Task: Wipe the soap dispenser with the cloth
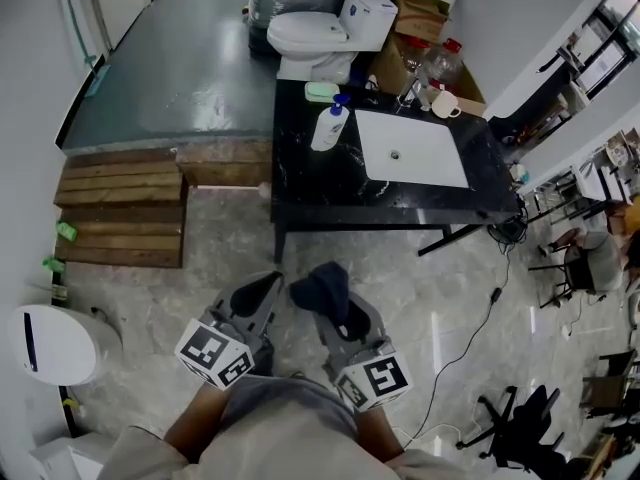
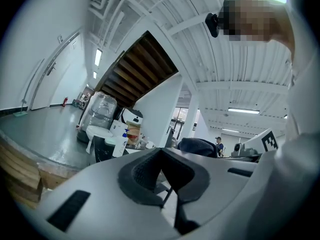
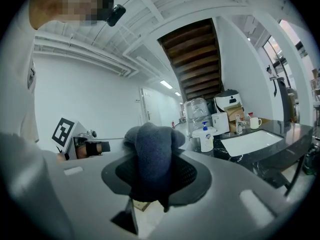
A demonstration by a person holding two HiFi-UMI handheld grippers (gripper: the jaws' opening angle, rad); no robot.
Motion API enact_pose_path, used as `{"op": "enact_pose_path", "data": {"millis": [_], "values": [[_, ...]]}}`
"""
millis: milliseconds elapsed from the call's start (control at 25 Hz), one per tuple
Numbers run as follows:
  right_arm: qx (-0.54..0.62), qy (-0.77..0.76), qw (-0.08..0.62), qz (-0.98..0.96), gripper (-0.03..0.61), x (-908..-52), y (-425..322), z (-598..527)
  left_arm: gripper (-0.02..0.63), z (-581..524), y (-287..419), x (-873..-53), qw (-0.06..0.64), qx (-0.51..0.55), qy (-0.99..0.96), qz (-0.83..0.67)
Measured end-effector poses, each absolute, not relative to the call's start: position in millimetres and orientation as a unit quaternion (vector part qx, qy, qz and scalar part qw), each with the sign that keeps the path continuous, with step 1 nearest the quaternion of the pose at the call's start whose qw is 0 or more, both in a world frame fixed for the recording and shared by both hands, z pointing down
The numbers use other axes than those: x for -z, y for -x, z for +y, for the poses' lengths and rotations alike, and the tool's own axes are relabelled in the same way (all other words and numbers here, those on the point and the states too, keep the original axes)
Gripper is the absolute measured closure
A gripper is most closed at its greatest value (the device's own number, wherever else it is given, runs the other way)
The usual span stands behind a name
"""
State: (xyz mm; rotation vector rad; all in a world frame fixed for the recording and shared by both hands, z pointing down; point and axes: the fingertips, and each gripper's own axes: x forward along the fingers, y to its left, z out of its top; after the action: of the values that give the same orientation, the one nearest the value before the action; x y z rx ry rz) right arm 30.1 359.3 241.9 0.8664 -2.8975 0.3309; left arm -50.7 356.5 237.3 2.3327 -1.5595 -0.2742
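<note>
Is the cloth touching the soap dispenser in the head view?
No, the dark cloth is clamped in the right gripper, well short of the counter where the soap dispenser stands.

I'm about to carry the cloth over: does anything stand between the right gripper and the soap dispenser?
Nothing visible does. Only bare floor lies between the right gripper, shut on the dark cloth, and the black counter. The soap dispenser stands left of the sink with no object in front of it.
</note>
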Motion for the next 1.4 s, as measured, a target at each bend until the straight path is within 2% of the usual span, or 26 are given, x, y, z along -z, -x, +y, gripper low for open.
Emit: {"op": "enact_pose_path", "data": {"millis": [520, 960, 1400], "values": [[-0.072, -0.298, 0.072, -0.949, 0.451, -231.8, 34.7, 324.5, 0.609, 327.8, 118.7, -231.3, 0.161, 0.134, -0.823, -0.528], [-0.073, -0.312, 0.063, -0.945, 0.451, -235.3, 43.5, 295.8, 0.607, 297.5, 121.0, -237.0, 0.164, 0.124, -0.836, -0.509], [-0.089, -0.325, 0.051, -0.940, 0.451, -240.4, 47.7, 222.2, 0.607, 221.4, 124.9, -241.0, 0.166, 0.100, -0.844, -0.500]]}}
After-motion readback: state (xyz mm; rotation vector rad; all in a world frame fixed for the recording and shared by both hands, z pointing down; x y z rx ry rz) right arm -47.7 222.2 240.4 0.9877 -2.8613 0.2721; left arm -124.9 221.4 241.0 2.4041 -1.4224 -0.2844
